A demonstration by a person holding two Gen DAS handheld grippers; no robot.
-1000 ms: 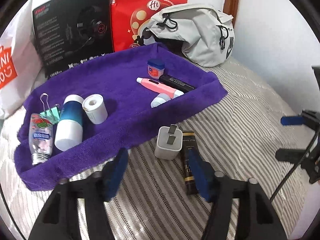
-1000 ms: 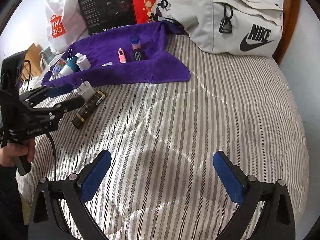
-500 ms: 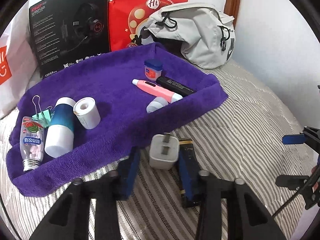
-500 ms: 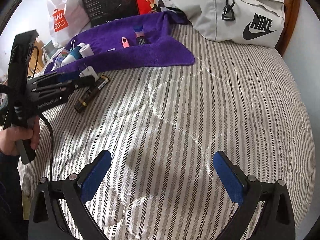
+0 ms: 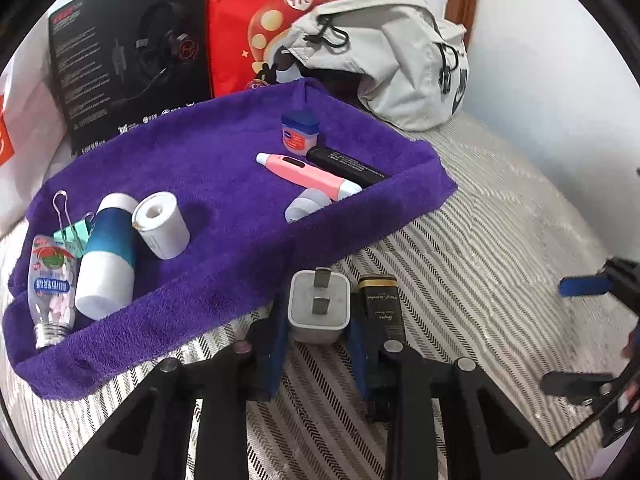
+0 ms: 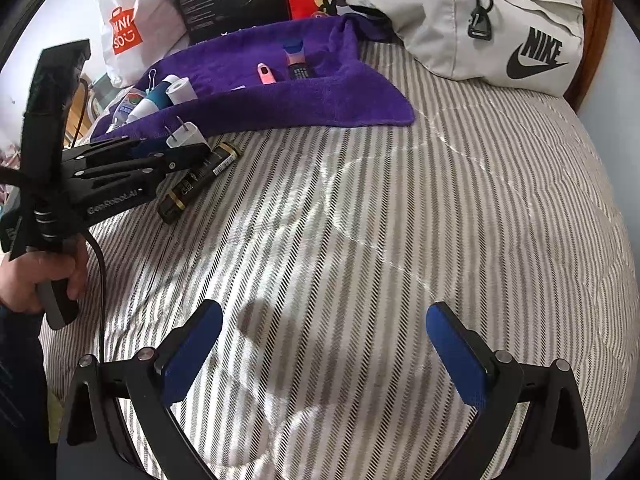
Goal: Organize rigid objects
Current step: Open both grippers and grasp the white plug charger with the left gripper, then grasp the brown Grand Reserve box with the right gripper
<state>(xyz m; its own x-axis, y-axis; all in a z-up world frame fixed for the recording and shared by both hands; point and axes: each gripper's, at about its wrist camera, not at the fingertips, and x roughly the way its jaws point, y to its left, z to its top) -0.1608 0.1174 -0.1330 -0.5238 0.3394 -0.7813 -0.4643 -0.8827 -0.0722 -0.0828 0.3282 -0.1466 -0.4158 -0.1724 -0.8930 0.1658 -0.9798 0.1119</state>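
Observation:
A white charger plug (image 5: 319, 308) stands prongs-up on the striped bedcover just in front of the purple towel (image 5: 224, 188). My left gripper (image 5: 318, 322) is shut on it, blue pads pressed against both its sides. A black-and-gold tube (image 5: 382, 314) lies right beside the right finger. On the towel lie a pink pen (image 5: 308, 174), a black tube (image 5: 346, 166), a small jar (image 5: 300, 132), a white roll (image 5: 162, 230), a blue-and-white bottle (image 5: 106, 264) and a pill bottle (image 5: 50, 292). My right gripper (image 6: 324, 344) hovers open over bare bedcover, far from the charger (image 6: 185, 135).
A grey Nike bag (image 6: 480, 20) sits at the head of the bed, behind the towel's far corner. A black headset box (image 5: 132, 52) and a red bag (image 5: 288, 12) lean behind the towel. A hand (image 6: 44, 276) holds the left gripper's handle. A wall (image 5: 540, 80) is on the right.
My left gripper moved forward and down to the charger and its fingers closed from wide apart onto its sides. The right gripper stayed open, drifting slightly.

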